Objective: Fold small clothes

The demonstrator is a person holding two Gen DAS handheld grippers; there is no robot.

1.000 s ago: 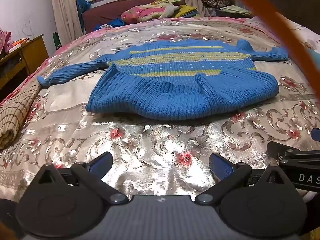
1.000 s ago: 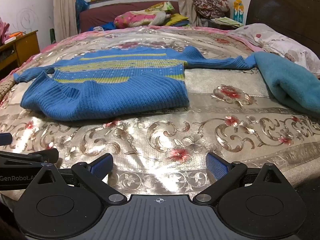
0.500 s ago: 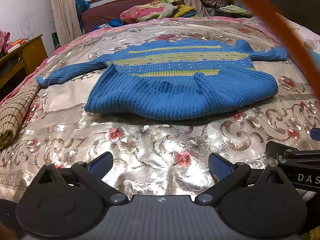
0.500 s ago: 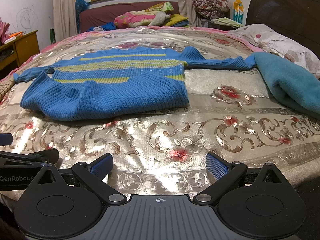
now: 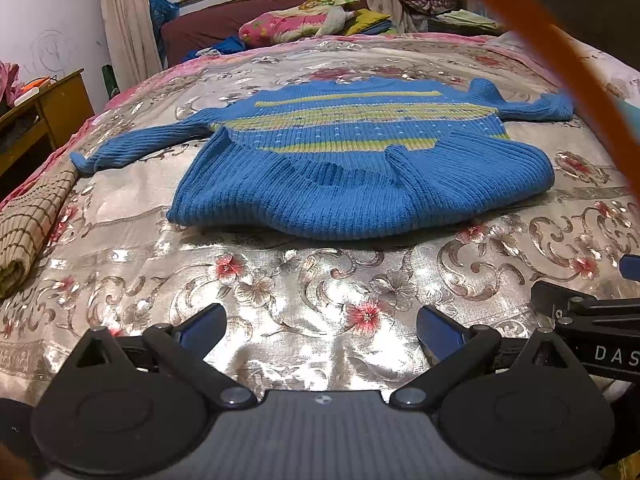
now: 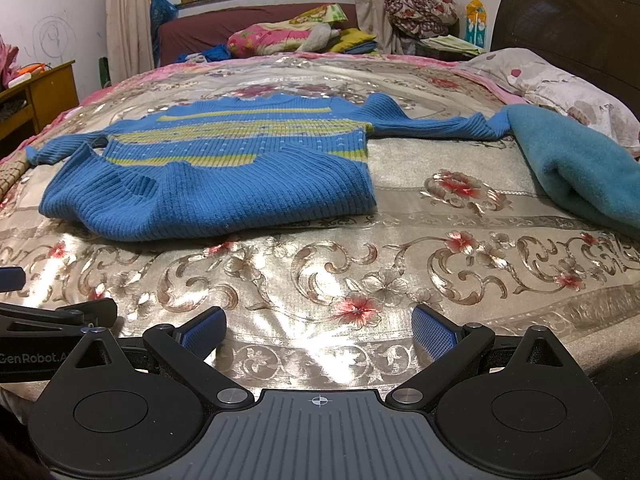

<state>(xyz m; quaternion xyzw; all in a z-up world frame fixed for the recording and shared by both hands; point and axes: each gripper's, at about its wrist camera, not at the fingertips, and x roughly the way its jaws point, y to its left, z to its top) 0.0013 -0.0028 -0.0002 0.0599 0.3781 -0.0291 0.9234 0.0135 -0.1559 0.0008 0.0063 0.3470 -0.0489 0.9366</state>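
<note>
left fingers (image 5: pixel 320 326): wide, empty | right fingers (image 6: pixel 318 328): wide, empty | sweater (image 5: pixel 360 160): flat on bed (image 5: pixel 320 280), well ahead of both, hem folded up, sleeves spread | blanket (image 6: pixel 580 176): ahead-right

Left gripper (image 5: pixel 321 326): black linkage arms on round black hubs, silver pivot screws, a grey ribbed base plate, blue textured pads (image 5: pixel 439 333). Right gripper (image 6: pixel 318 328): built alike, a crosshair mark printed on its plate. White lettering is seen on each side bar ("DAS" and "GenRobot", both cut off).
</note>
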